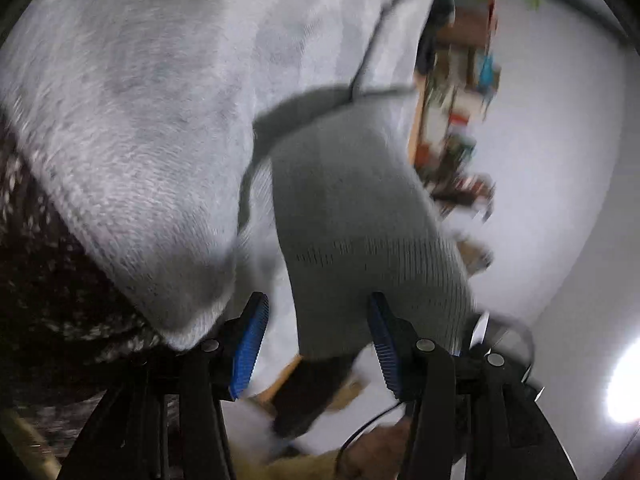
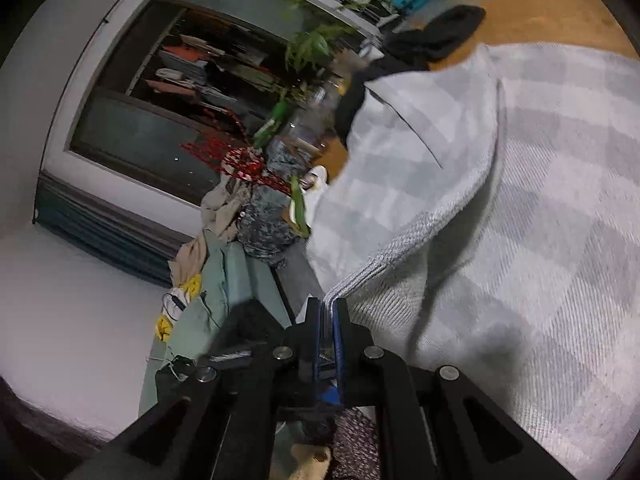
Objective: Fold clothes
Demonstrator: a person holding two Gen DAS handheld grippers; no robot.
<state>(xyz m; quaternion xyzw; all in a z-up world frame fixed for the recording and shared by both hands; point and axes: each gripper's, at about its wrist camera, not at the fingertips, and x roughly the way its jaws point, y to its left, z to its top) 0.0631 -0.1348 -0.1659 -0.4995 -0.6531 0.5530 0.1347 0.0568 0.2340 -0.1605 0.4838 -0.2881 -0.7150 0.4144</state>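
A light grey knit sweater with a faint check pattern (image 2: pixel 520 200) hangs in the air. My right gripper (image 2: pixel 329 308) is shut on its ribbed hem edge (image 2: pixel 360 272), with the fabric pinched between the blue pads. In the left wrist view the sweater body (image 1: pixel 152 128) fills the upper left, and a ribbed sleeve or cuff (image 1: pixel 360 220) hangs down between the fingers. My left gripper (image 1: pixel 318 320) is open; the blue pads (image 1: pixel 250 344) stand wide apart on either side of the hanging sleeve without pinching it.
A dark speckled fabric (image 1: pixel 48 280) lies at the left. A wooden shelf with clutter (image 1: pixel 456 112) stands against a white wall. In the right wrist view there are a window (image 2: pixel 160 92), a green plant (image 2: pixel 308 48), red branches (image 2: pixel 236 160), a teal sofa with clothes (image 2: pixel 216 280) and a wooden floor (image 2: pixel 540 12).
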